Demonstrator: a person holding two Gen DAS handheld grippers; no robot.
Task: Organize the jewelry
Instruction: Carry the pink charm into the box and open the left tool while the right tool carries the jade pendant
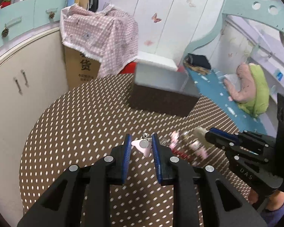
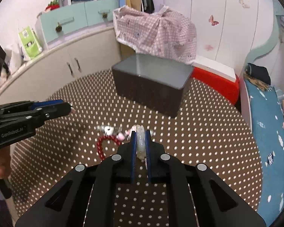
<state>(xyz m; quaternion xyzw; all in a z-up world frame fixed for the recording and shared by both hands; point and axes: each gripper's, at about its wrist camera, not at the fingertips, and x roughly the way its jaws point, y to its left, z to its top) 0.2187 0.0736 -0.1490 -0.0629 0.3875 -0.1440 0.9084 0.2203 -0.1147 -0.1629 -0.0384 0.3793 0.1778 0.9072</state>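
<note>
In the left wrist view my left gripper (image 1: 141, 141) is closed around a pale pink charm with a round silver tag (image 1: 143, 145), held above the dotted brown tablecloth (image 1: 85, 124). My right gripper (image 2: 140, 135) is shut on a pale whitish bangle (image 2: 140, 141); it shows from the side in the left view (image 1: 208, 139). A red bead bracelet (image 2: 102, 145) and a blurred heap of pink and silver jewelry (image 2: 113, 131) lie on the cloth just left of the right gripper. A dark open storage box (image 2: 151, 87) stands beyond, at mid-table.
A pink checked cloth (image 2: 157, 32) covers a cardboard carton behind the table. Cream cabinets (image 2: 66, 62) curve along the left. A red stool (image 2: 215, 87) and a bed with a blue sheet (image 2: 270, 132) are on the right.
</note>
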